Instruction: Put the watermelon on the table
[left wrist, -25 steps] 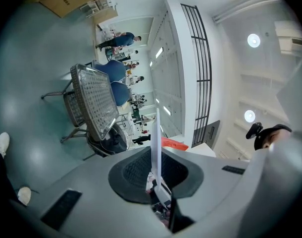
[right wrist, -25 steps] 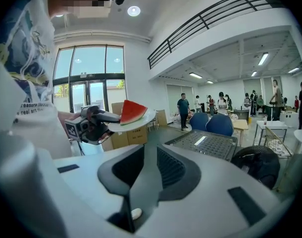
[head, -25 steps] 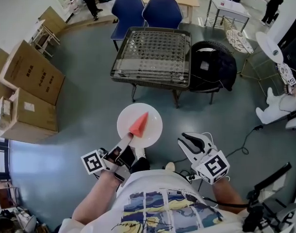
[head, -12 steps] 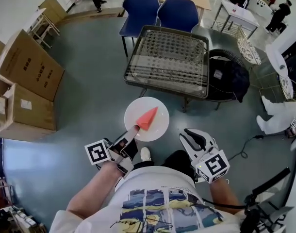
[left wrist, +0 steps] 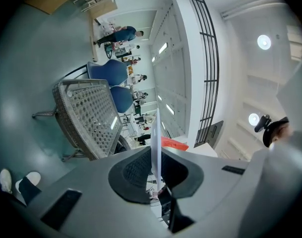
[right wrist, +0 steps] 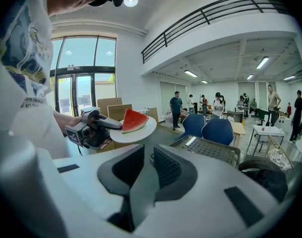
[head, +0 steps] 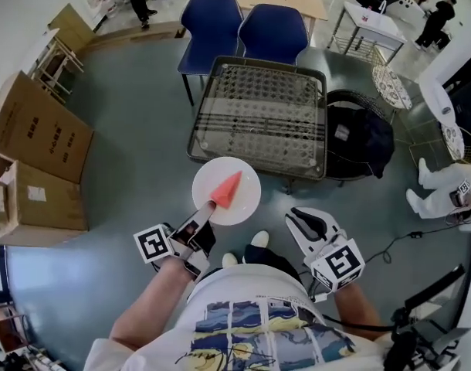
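Left gripper (head: 206, 213), held level, is closed on the near rim of a white plate (head: 247, 205). On the plate, just ahead of this gripper, lies 1 red triangular watermelon wedge (head: 225, 189). Beyond the plate's far rim stands the mesh-topped surface (head: 259, 107), its near edge close, with open floor (head: 135, 145) to its left. Right gripper (head: 303, 222), tilted slightly downward, has its jaws narrowly apart with nothing between them.

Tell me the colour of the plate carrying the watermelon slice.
White, with no pattern. The plate shows best in the head view.
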Demonstrator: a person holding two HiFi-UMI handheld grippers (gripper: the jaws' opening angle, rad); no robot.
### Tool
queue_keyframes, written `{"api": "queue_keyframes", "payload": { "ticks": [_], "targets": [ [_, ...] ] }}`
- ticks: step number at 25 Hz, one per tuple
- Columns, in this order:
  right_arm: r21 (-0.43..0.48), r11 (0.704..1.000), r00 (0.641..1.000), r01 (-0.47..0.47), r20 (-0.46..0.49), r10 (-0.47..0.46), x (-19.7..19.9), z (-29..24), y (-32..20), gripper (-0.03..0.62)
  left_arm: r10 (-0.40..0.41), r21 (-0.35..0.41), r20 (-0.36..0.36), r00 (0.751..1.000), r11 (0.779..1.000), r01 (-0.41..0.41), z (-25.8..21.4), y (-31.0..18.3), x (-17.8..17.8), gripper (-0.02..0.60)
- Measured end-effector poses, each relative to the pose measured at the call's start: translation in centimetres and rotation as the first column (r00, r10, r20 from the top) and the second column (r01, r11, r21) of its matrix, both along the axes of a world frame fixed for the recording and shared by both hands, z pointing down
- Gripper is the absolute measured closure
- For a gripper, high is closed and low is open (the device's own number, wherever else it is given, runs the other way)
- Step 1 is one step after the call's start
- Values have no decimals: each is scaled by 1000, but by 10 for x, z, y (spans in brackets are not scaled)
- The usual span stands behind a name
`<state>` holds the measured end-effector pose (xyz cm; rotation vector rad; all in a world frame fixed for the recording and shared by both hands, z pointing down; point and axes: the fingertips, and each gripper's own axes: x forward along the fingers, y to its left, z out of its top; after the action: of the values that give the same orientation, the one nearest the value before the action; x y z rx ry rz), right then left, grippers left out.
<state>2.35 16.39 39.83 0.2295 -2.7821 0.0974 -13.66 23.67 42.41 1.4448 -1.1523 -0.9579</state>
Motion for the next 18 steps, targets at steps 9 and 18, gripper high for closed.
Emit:
{"api": "queue_keyframes", "payload": {
  "ticks": [9,18],
  "targets": [
    [16,994,994,-106,14,106,19,-8,-105,554,106,25,25,994,994,-107,6,-141,-5,541],
    [-50,946,948,-319,-24,319,68,19,-189,583,241,-31,14,970,970,-241,45,-295,8,541]
  ]
}}
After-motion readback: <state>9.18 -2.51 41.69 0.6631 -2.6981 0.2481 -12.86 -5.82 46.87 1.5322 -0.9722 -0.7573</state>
